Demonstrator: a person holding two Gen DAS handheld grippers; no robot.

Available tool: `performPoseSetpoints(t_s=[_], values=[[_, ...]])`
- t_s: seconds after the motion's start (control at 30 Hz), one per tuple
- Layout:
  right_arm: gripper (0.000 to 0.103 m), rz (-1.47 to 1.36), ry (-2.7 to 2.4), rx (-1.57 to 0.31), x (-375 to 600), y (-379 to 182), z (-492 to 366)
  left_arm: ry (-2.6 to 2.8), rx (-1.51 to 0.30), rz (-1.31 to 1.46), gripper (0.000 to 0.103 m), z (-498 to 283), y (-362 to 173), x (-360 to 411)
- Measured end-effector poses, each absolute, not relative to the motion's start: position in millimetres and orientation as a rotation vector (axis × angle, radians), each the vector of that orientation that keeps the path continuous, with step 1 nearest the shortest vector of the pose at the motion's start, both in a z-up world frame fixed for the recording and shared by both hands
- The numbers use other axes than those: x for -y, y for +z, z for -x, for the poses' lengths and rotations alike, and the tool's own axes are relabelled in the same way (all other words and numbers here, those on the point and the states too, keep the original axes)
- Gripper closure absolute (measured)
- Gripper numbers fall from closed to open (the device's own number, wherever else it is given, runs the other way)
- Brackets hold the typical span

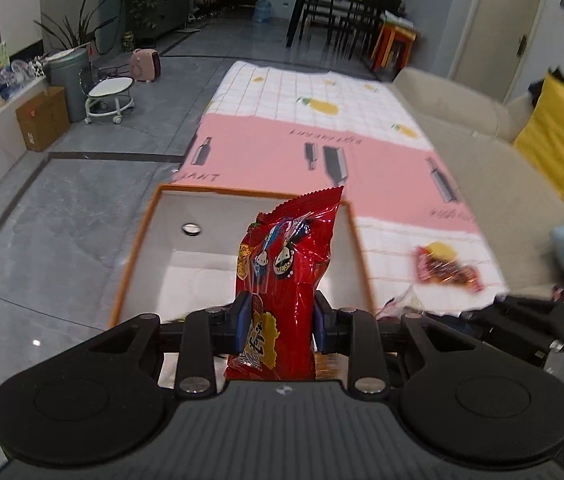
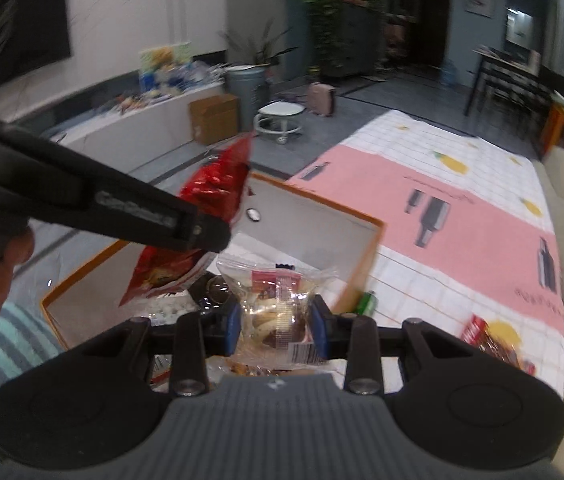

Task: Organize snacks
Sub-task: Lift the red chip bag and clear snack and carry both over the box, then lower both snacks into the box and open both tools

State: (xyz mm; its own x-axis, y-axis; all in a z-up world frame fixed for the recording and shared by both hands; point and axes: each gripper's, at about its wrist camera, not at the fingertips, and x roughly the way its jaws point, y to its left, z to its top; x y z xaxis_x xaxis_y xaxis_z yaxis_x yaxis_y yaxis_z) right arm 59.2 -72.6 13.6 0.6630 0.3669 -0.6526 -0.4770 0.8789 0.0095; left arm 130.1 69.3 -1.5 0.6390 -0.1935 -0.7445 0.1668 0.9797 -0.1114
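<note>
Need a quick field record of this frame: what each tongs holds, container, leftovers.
left tongs: shut on red snack bag, held upright over the box
right tongs: shut on clear cookie packet
container: orange-rimmed white box, open top
box contents: mostly hidden; white floor visible
left out: red-and-yellow snack packet on the checked mat
beside mat: beige sofa
</note>
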Motion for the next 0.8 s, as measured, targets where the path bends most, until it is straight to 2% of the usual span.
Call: performPoseSetpoints(t_s=[0.8], values=[[0.071,0.544,0.493,-0.729,5,-55,-130,-0.161,-1.027,-0.207,0.069,-196,-65,-76]])
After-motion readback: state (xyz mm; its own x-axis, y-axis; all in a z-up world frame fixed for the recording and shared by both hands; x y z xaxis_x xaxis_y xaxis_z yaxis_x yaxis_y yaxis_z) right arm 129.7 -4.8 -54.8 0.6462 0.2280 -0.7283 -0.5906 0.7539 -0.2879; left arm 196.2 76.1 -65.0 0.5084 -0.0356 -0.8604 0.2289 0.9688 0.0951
